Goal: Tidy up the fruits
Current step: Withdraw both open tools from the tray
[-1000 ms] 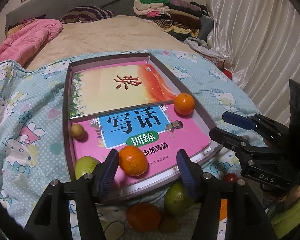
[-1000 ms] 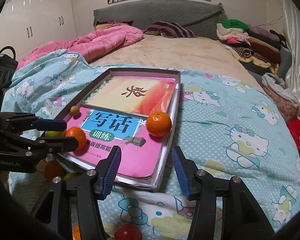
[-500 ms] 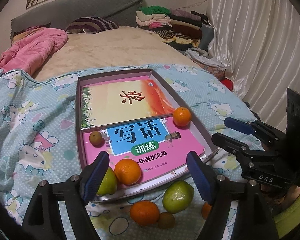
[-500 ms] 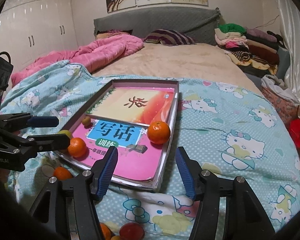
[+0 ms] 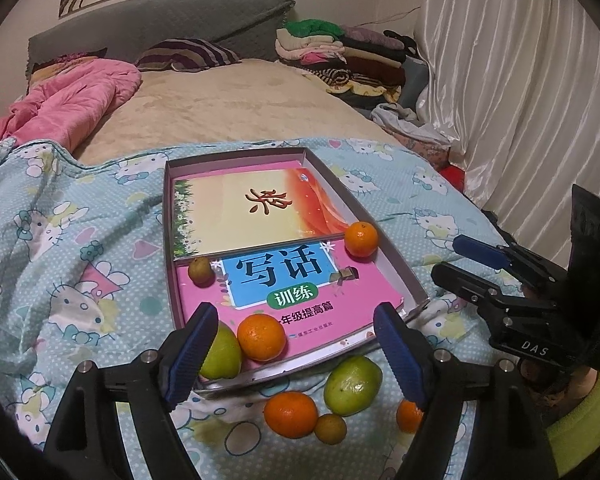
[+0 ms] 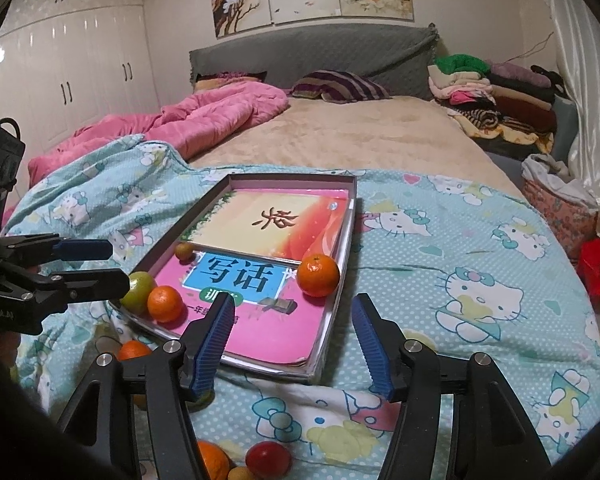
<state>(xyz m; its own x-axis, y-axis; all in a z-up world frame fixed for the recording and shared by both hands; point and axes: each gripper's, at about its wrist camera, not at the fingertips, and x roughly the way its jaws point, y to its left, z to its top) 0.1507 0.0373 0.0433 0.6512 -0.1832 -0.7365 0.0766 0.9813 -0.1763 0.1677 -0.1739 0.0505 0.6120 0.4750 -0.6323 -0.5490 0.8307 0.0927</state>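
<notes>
A shallow grey tray [image 5: 384,252] lies on the blue cartoon-print cover and holds two books. In it are an orange [image 5: 261,337] and a green fruit [image 5: 220,354] at the near left corner. Also inside are a small brown fruit [image 5: 201,271] and a second orange [image 5: 361,239] by the right wall. Just outside the near edge lie a green fruit [image 5: 353,386], an orange [image 5: 291,415], a small brown fruit [image 5: 330,429] and a half-hidden orange [image 5: 408,416]. My left gripper [image 5: 294,310] hangs open above the near orange, holding nothing. My right gripper [image 6: 294,300] is open over the tray's near right corner, empty.
A red fruit [image 6: 268,460] and another orange [image 6: 212,462] lie near the bed's front edge under my right gripper. A pink quilt [image 6: 204,120] is bunched at the back left. Folded clothes [image 6: 496,92] are stacked at the back right. A white curtain [image 5: 520,100] hangs along the right.
Both grippers have risen and drawn back from the tray. The left jaws widened away from the near orange, which stays in the tray. The right jaws widened a little.
</notes>
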